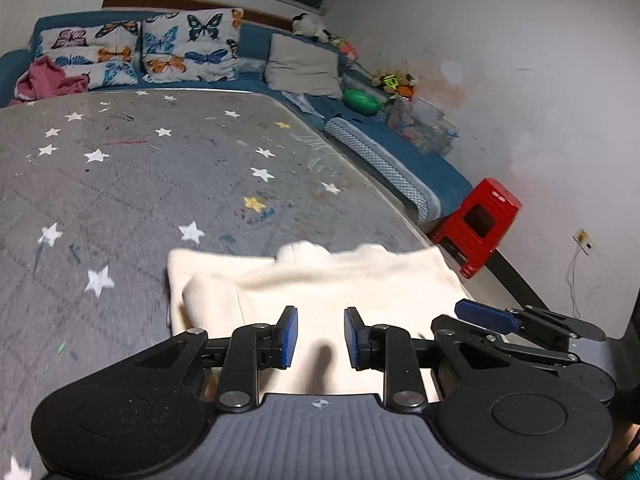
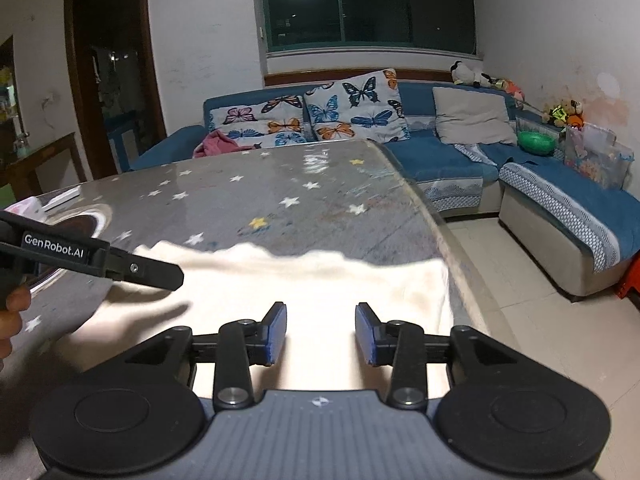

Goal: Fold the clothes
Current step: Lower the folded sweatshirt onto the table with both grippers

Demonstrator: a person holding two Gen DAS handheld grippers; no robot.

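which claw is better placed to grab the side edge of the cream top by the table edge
Right, probably. The right claw hangs open over the cream top nearest the side edge lying along the table edge. The left claw, also open, sits nearer the garment's middle and folded sleeve.

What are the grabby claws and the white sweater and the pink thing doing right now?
Left gripper: jaws open, empty, over the sweater.
Right gripper: jaws open, empty, over the sweater.
Cream knit sweater: lying partly folded on the star-patterned grey table.
Pink cloth: crumpled on the blue sofa.
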